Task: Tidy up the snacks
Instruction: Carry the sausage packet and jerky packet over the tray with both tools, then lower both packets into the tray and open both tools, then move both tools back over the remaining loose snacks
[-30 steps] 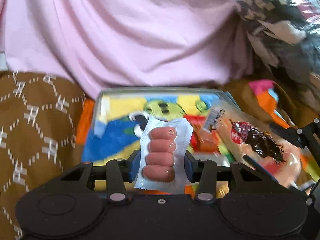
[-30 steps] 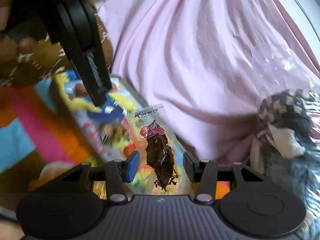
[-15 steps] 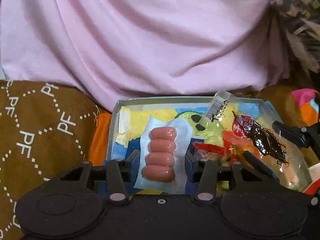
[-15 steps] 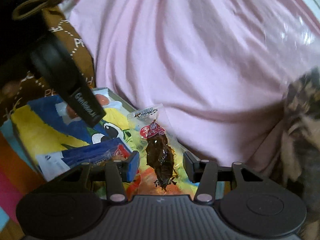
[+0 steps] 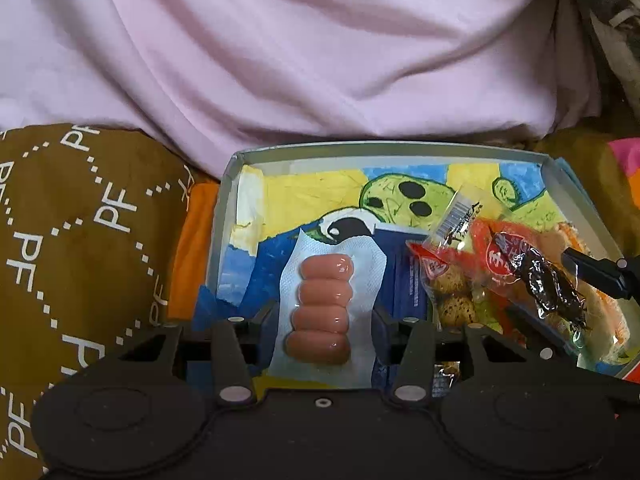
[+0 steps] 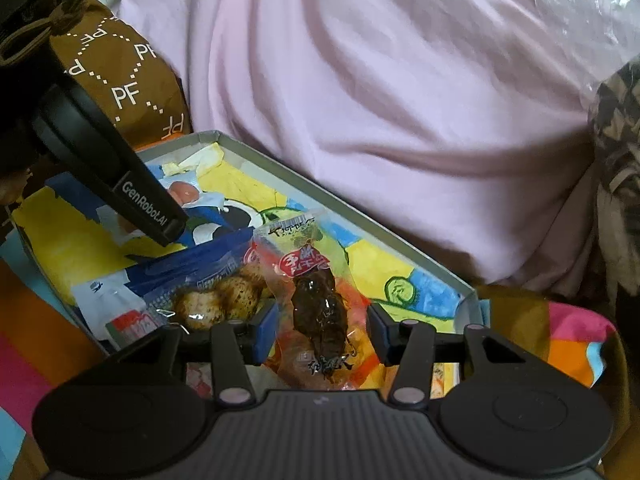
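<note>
Left gripper (image 5: 324,312), jaws just easing apart, carries the sausage pack (image 5: 323,308) over the tray (image 5: 224,216); right gripper (image 6: 322,320) pinches the dark meat packet (image 6: 316,300); slack grip may misdrop it

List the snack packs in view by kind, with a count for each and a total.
Sausage pack, in the left gripper: 1
Dark meat snack pack, in the right gripper: 1
Speckled egg pack, in the box: 1
Blue packet, in the box: 1
Total: 4
</note>
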`<state>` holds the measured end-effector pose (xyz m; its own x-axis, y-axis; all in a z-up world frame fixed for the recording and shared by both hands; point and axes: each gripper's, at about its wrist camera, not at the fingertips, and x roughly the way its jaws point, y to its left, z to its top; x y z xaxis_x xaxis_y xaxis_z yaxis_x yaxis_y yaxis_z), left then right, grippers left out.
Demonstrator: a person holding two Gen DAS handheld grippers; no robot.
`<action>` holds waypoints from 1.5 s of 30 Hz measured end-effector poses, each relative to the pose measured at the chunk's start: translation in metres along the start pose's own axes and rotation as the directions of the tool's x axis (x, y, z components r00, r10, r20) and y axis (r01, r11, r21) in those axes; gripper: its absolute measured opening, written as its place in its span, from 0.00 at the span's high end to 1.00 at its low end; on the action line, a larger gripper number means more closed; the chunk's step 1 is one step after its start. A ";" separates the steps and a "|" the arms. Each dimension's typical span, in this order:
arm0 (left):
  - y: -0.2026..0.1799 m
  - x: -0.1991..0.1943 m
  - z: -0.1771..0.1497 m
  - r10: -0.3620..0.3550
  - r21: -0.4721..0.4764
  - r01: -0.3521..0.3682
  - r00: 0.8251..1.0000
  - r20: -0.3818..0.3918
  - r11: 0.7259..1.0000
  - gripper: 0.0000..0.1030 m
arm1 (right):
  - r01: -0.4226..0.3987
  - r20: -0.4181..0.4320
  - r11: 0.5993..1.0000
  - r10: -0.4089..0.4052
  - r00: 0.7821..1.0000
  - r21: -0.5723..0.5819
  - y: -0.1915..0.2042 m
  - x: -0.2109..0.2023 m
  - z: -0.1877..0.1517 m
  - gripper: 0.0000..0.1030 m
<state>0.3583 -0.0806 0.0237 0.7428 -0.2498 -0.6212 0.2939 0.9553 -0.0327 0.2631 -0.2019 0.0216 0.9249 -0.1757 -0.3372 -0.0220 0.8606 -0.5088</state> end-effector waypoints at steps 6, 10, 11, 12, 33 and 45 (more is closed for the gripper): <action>0.001 0.007 -0.002 -0.001 -0.029 0.000 0.999 -0.039 1.000 0.49 | -0.037 -0.027 0.998 0.038 0.999 0.047 -0.003 0.007 -0.001 0.48; 0.001 0.009 -0.001 -0.002 -0.043 0.000 0.999 -0.049 0.999 0.44 | -0.058 -0.045 0.996 0.061 0.997 0.072 -0.003 0.012 -0.002 0.49; 0.002 0.009 0.000 -0.004 -0.048 0.002 0.999 -0.053 0.999 0.43 | -0.063 -0.046 0.995 0.067 0.997 0.082 -0.004 0.013 -0.003 0.46; 0.003 0.008 0.000 -0.006 -0.055 0.003 0.998 -0.057 0.998 0.42 | -0.070 -0.048 0.993 0.074 0.996 0.092 -0.006 0.013 -0.003 0.43; -0.006 -0.107 -0.004 -0.008 -0.137 0.031 0.987 0.161 0.990 0.01 | -0.094 0.164 0.938 0.041 0.986 0.333 -0.063 -0.099 -0.014 0.00; -0.033 -0.174 -0.037 -0.034 -0.114 0.066 0.963 0.266 0.991 0.01 | -0.089 0.250 0.922 -0.009 0.968 0.376 -0.079 -0.185 -0.032 0.00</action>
<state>0.1973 -0.0625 0.1034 0.8657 -0.3148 -0.3892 0.2720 0.9485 -0.1623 0.0813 -0.2522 0.0987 0.9905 -0.0583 -0.1242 0.0405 0.9891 -0.1414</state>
